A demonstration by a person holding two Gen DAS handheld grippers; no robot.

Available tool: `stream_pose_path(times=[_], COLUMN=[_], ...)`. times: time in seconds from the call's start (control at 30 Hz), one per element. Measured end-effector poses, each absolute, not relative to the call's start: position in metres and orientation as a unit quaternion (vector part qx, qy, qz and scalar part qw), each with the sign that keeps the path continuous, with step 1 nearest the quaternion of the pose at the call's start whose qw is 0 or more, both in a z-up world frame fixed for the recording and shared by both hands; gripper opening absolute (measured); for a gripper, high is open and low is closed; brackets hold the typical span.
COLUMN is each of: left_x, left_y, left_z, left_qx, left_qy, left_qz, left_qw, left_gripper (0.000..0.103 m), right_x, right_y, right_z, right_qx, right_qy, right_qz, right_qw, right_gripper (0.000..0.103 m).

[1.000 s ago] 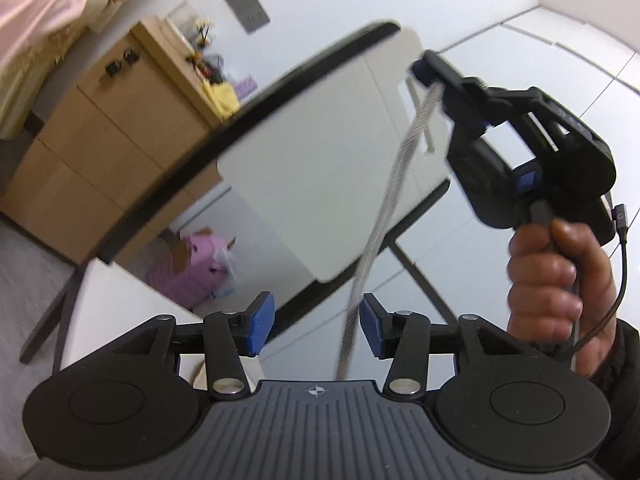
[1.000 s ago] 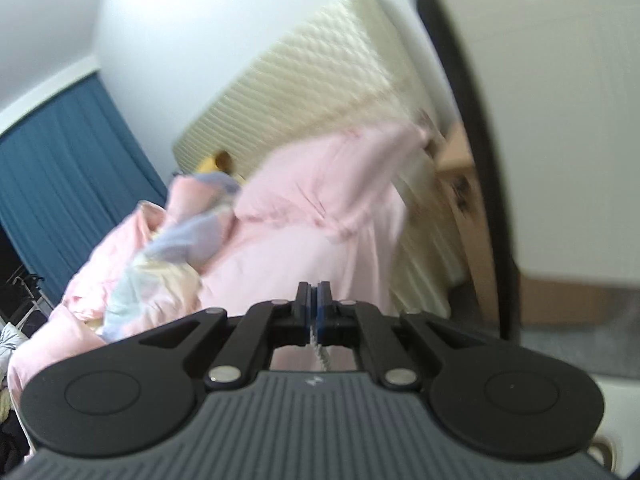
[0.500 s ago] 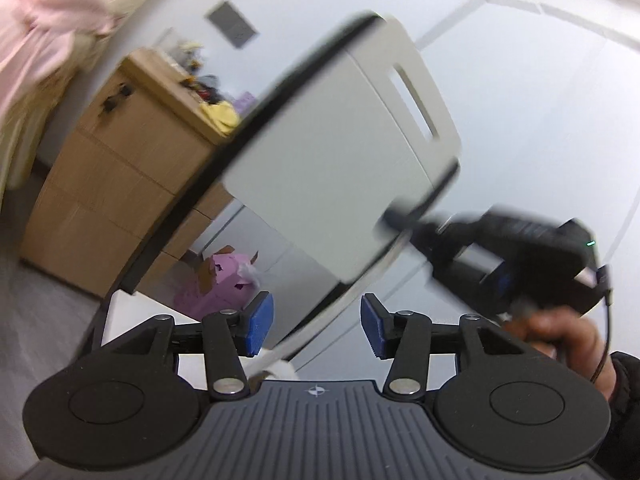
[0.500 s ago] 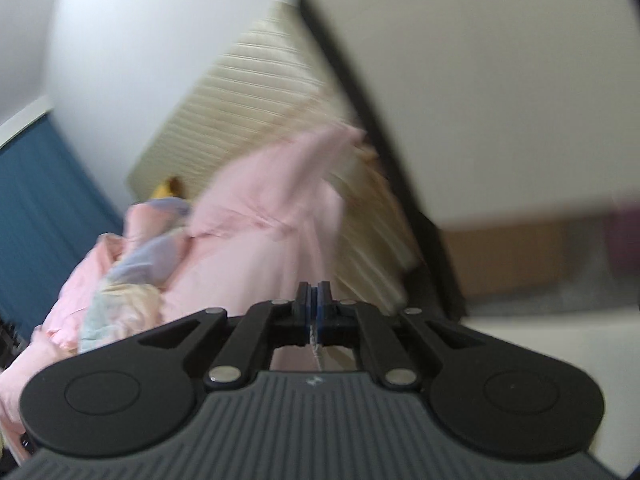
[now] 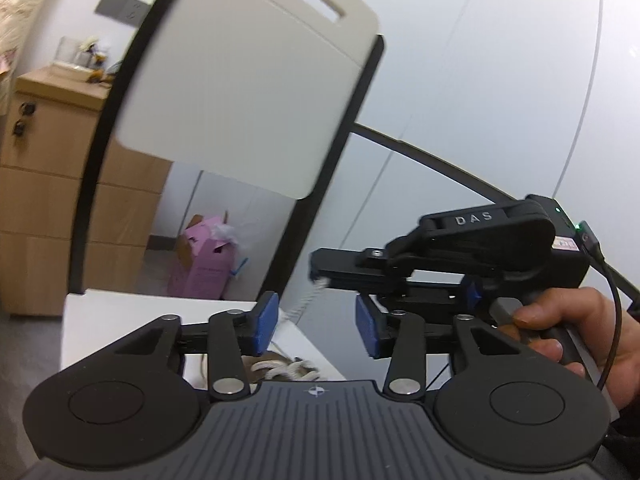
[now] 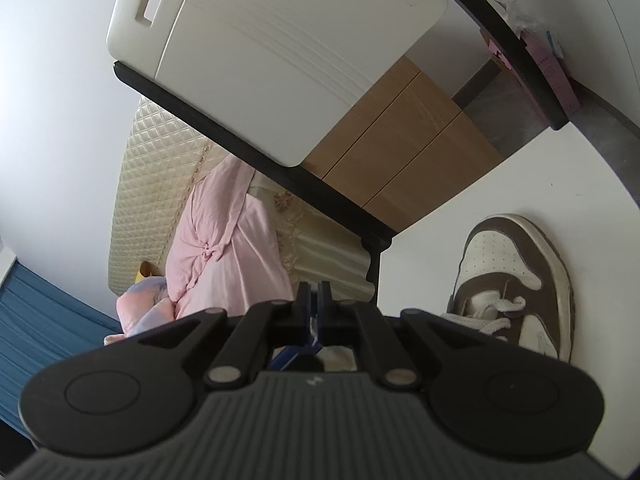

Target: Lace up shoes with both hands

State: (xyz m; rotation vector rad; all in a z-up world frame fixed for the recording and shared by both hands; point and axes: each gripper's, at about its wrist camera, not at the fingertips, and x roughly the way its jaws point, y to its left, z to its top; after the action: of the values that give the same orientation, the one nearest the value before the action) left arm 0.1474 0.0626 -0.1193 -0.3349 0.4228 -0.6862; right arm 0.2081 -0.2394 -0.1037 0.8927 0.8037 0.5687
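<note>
The shoe [image 6: 516, 280] sits on the white table [image 6: 460, 208], toe pointing away, low and right of the right gripper [image 6: 316, 300], which pinches the lace [image 5: 308, 300]. The left gripper [image 5: 316, 326], empty, is closing just below it.

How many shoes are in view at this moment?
1. A brown-and-white shoe lies on the white table, right of the right gripper. Others may be hidden behind the grippers.

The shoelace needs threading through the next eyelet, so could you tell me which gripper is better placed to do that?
Probably the right gripper: it is shut on the shoelace end. The left gripper holds nothing, its jaws closing.
</note>
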Motion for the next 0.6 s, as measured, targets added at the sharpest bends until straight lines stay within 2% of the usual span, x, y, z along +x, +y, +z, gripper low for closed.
stream_pose_path(times=[0.07, 0.1, 0.57, 0.6], left_x=[0.148, 0.148, 0.143, 0.141], left_y=[0.057, 0.054, 0.039, 0.039], left_z=[-0.12, -0.121, -0.123, -0.122], left_qx=[-0.158, -0.157, -0.101, -0.098], left_qy=[0.202, 0.201, 0.185, 0.179], left_qz=[-0.339, -0.34, -0.335, -0.34], left_qw=[0.905, 0.905, 0.918, 0.918], left_gripper=[0.031, 0.029, 0.029, 0.018], right_x=[0.206, 0.206, 0.208, 0.208], right_y=[-0.24, -0.238, -0.242, -0.243], right_z=[-0.104, -0.103, -0.098, -0.098], right_qx=[0.416, 0.417, 0.399, 0.397], right_qy=[0.375, 0.375, 0.386, 0.386], right_qz=[0.27, 0.273, 0.273, 0.273], right_qw=[0.783, 0.782, 0.786, 0.786], right_gripper=[0.004, 0.004, 0.004, 0.004])
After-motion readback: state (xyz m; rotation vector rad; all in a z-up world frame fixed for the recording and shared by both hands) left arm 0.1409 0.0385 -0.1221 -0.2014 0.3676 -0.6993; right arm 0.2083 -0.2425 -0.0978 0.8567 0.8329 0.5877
